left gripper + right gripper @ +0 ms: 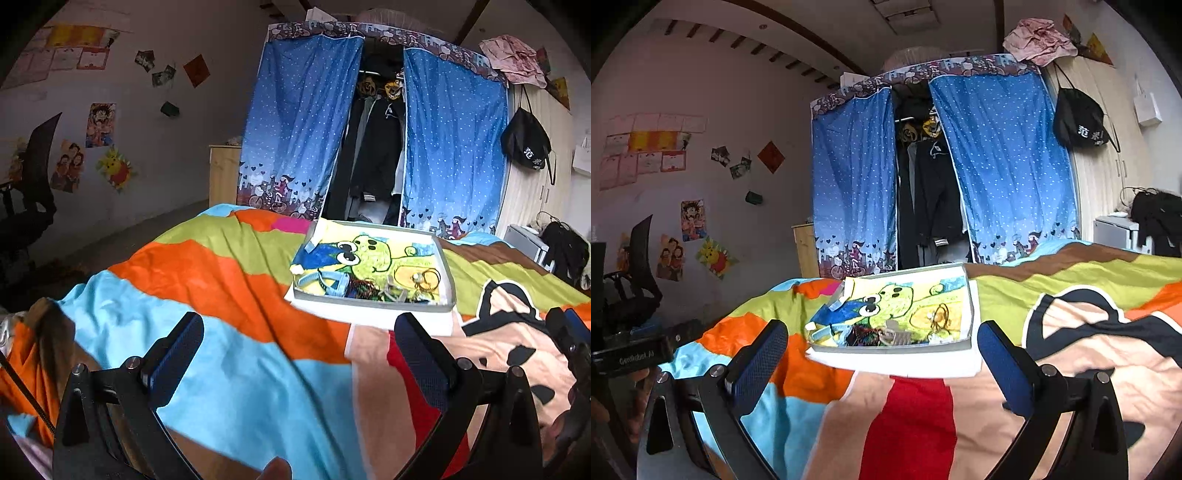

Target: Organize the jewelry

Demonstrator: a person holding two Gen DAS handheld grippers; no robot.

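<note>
A shallow white tray (445, 258) with a green cartoon picture inside lies on the bed. Jewelry is heaped along its near edge: a light blue band (332, 282), dark beads (360, 288), gold rings or bangles (428, 277). The tray also shows in the right wrist view (969, 306), with the jewelry pile (882, 334) at its front. My left gripper (299, 336) is open and empty, short of the tray and to its left. My right gripper (882, 341) is open and empty, just in front of the tray.
The bed carries a bright striped cartoon blanket (207, 273). A blue curtained wardrobe (454, 129) stands behind the bed. A black chair (33, 192) stands at the left wall. The right gripper's body (569, 339) shows at the left view's right edge.
</note>
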